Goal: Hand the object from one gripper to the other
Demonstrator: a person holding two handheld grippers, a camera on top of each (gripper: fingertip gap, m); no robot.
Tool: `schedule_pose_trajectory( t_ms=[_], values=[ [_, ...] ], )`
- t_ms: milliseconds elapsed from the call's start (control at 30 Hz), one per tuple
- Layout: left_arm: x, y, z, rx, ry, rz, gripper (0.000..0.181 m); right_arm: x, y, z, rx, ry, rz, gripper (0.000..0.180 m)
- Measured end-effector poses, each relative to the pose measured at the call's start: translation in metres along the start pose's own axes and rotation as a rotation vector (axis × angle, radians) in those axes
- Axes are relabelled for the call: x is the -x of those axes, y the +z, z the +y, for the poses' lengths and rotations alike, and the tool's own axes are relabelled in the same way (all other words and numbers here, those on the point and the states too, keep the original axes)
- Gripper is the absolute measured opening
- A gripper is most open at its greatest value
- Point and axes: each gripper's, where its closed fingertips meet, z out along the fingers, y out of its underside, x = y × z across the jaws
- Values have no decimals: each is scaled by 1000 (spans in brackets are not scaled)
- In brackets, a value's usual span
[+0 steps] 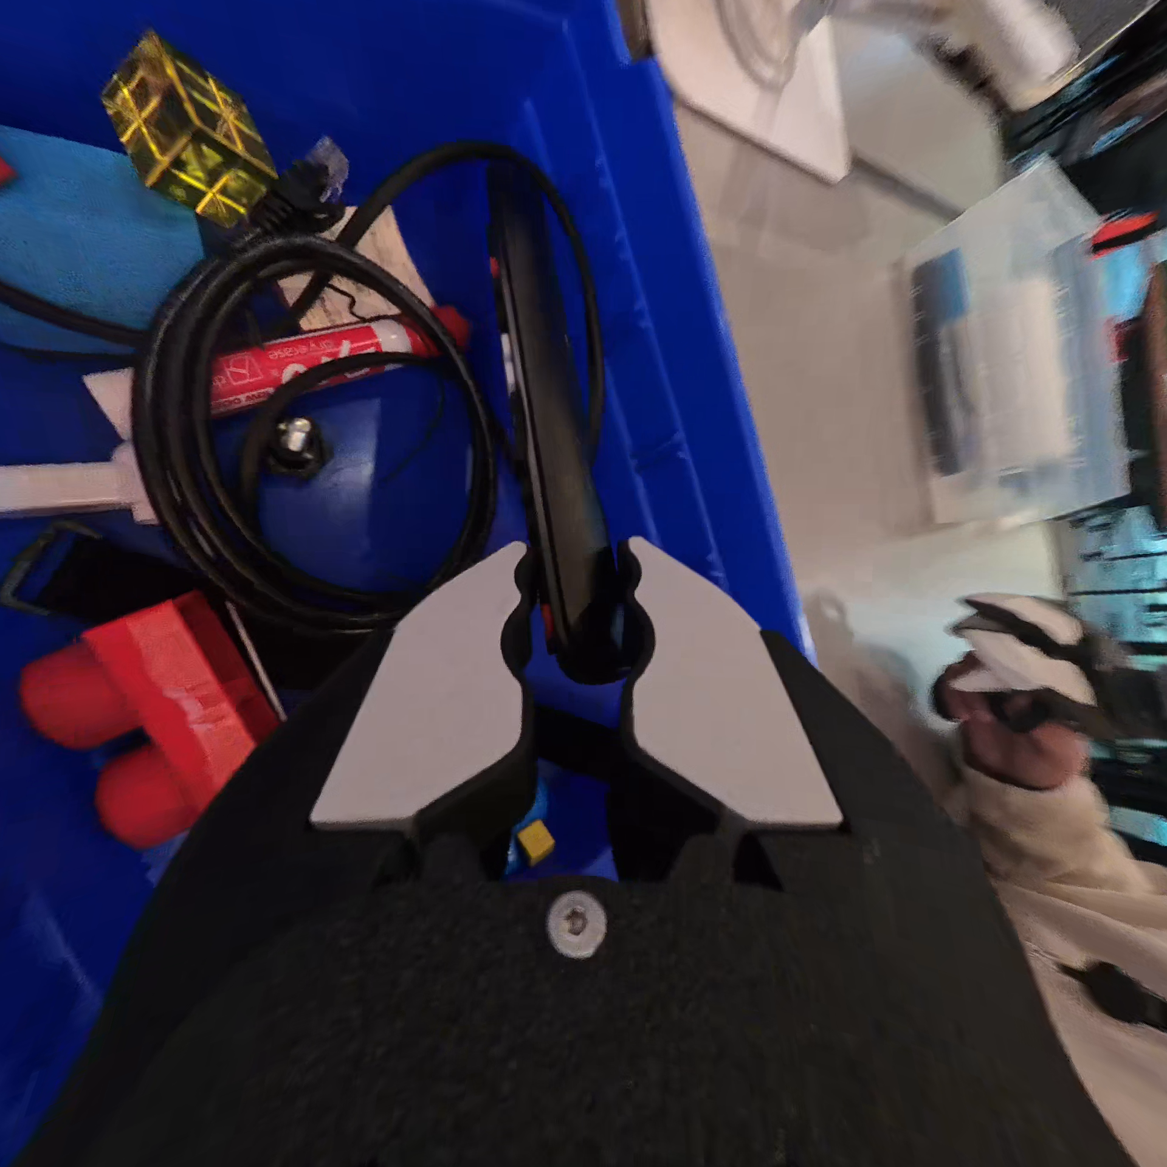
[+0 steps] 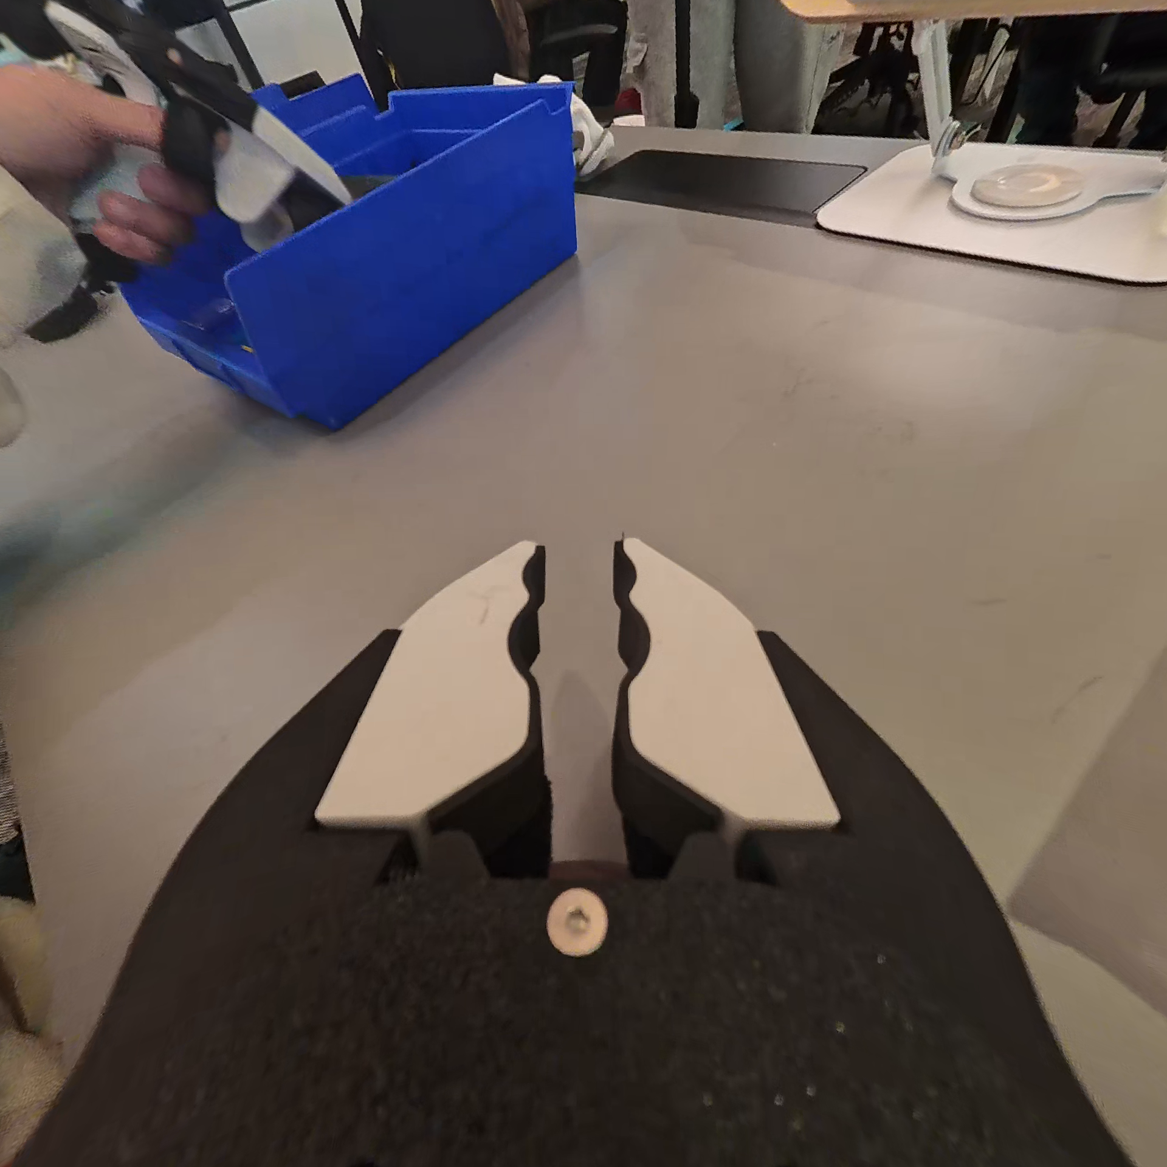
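One black bar point(image 1: 556, 442) (slim) between left gripper point(image 1: 578, 549) fingers

Blue plastic bin point(image 2: 404, 303) sits on grey bench point(image 2: 758, 442), toward its left side. In bin: coiled black cable point(image 1: 208, 410), red marker pen point(image 1: 303, 369), translucent yellow cube point(image 1: 189, 126), red plastic block with round pegs point(image 1: 145, 707), light blue cloth point(image 1: 76, 252). Far right of bench: white flat stand base point(image 2: 915, 227) beside dark rectangular mat point(image 2: 713, 177).

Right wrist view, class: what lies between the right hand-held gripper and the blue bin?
Only bare grey table. The right wrist view shows nothing between the right hand-held gripper and the blue bin.
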Motion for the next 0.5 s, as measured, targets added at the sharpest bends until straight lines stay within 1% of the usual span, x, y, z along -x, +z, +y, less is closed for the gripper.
schedule_pose_trajectory(
  t_ms=[100,267,300,433,467,500],
  values=[
    [-11,-22,-9,-84,-91,178,23,0,-1,1,7,-6,0,20],
    [-38,-59,-21,-209,-220,543,23,3,-1,2,15,-22,-5,20],
    [-39,-62,-21,-214,-227,562,23,3,-1,3,18,-24,-8,21],
    [-35,-64,-22,-221,-190,489,23,6,-1,4,25,-35,-15,21],
    [-32,-64,-21,-212,-175,450,23,7,-1,5,28,-36,-17,21],
    [-26,-61,-19,-195,-149,373,22,7,0,5,30,-37,-19,21]
  ],
)
